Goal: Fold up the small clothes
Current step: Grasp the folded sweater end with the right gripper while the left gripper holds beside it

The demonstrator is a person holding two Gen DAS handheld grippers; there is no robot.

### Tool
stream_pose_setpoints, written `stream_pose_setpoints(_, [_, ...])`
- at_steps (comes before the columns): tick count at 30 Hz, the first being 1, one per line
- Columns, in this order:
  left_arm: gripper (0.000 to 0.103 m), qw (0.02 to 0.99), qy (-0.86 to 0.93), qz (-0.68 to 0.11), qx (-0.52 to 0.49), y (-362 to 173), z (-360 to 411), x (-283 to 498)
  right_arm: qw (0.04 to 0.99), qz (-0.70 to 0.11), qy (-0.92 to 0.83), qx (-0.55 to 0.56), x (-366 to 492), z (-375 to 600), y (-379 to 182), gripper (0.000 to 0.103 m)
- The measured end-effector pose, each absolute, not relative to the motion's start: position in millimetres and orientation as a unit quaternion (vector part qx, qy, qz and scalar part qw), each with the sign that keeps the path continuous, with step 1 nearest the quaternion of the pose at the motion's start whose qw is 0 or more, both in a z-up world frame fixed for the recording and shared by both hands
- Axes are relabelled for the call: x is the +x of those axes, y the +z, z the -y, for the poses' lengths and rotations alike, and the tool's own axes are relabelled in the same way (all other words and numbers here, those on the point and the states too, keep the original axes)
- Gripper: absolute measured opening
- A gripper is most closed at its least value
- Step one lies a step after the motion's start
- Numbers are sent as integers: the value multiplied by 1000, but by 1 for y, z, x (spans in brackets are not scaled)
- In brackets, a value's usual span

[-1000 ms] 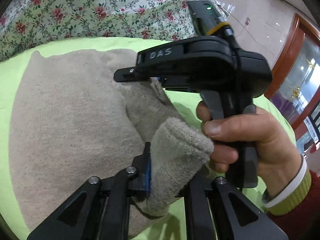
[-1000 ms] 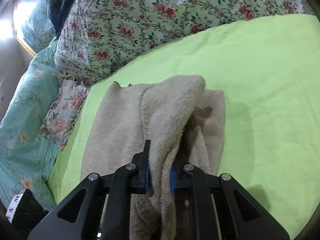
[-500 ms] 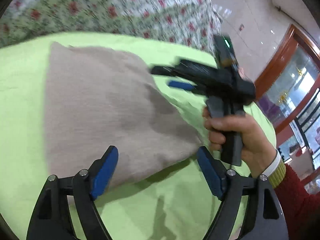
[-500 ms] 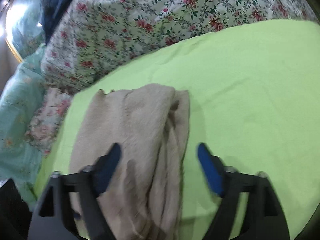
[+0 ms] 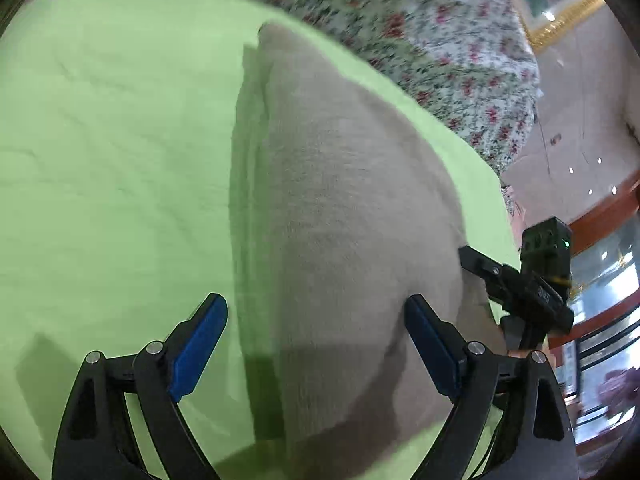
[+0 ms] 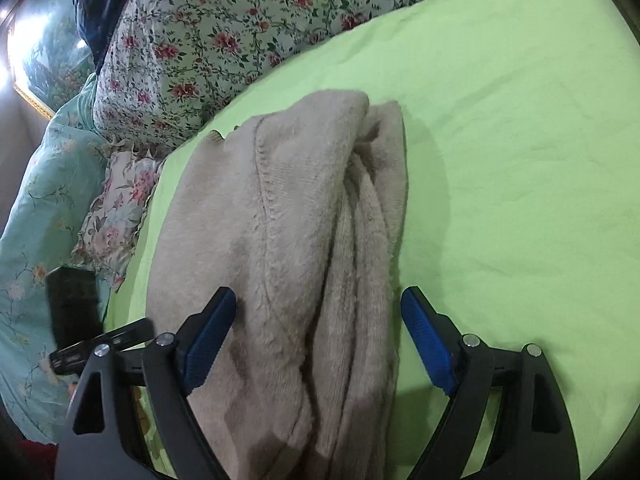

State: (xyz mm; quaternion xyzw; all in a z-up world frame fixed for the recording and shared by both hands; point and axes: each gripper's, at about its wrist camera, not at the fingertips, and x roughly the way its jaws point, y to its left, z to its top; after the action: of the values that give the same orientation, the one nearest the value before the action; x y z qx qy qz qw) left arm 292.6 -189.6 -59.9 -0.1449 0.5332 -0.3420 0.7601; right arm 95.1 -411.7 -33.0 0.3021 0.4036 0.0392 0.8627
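A beige knitted sweater (image 5: pixel 344 208) lies folded lengthwise on the lime-green sheet (image 5: pixel 112 140). It also shows in the right wrist view (image 6: pixel 296 216), with its folded layers bunched along the right side. My left gripper (image 5: pixel 316 320) is open and empty, its blue pads either side of the sweater's near end. My right gripper (image 6: pixel 318 312) is open and empty, also straddling the sweater's near end. The right gripper's body shows in the left wrist view (image 5: pixel 524 284) at the sweater's right edge. Part of the left gripper shows in the right wrist view (image 6: pixel 88 320) at lower left.
A floral quilt (image 6: pixel 224 32) is heaped behind the sheet, with a teal floral blanket (image 6: pixel 44 184) to the left. A tiled floor and a wooden-framed glass door (image 5: pixel 600 280) lie beyond the bed's right side. Bare green sheet (image 6: pixel 520 160) lies right of the sweater.
Both grippers let go of the sweater sleeve, opened wide and drew back. The sleeve now lies folded on the sweater. The left wrist view swung left.
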Motion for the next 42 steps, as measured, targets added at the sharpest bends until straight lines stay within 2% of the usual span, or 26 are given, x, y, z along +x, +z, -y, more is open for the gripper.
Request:
stream_pose_setpoints(1, [92,752,-351,-535,-157,-65,194,300,861,-406,46,302,100,410,-35,85])
stream_pose_setpoints(2, [92,751,-354,-533,-160,-67,198,303,860,-407,51,303,103,410,-35,80])
stream_pose_setpoints(3, [92,752,-355,-532,-160,-67,200,301,859,-408,55,305,105,409,-36,72])
stream_pose_setpoints(4, [88,755,-356,-528,-156,-67,205,305,853,-413,62,312,110,408,-39,58])
stream_pose_setpoints(5, [73,757,-359,-525,-152,-67,209,306,850,-415,61,317,111,407,-40,52])
stream_pose_setpoints(6, [65,754,-368,-523,-153,-66,211,305,849,-416,58,320,112,407,-41,49])
stream_pose_setpoints(7, [62,756,-367,-520,-151,-63,213,304,850,-414,56,321,111,405,-40,44])
stream_pose_setpoints(10, [47,775,-371,-495,-127,-49,208,291,852,-398,46,336,103,399,-32,38])
stream_pose_setpoints(13, [42,789,-370,-475,-118,-30,186,275,860,-377,51,340,94,384,-16,36])
stream_pose_setpoints(23, [42,844,-298,-431,-114,10,45,209,861,-375,169,298,117,256,-4,36])
stream_pose_setpoints(28, [43,847,-262,-450,-106,-15,0,186,852,-397,179,289,125,214,-28,36])
stream_pose_setpoints(30, [47,844,-248,-463,-111,-32,-11,183,854,-405,159,286,123,210,-39,37])
stream_pose_setpoints(34, [56,851,-242,-451,-116,-34,-14,176,851,-407,142,302,116,217,-44,47])
stream_pose_setpoints(40, [70,862,-239,-429,-129,-20,-29,157,882,-374,87,274,95,225,-7,52])
stream_pose_setpoints(42, [70,861,-238,-427,-138,-18,-36,152,892,-357,79,265,92,225,5,52])
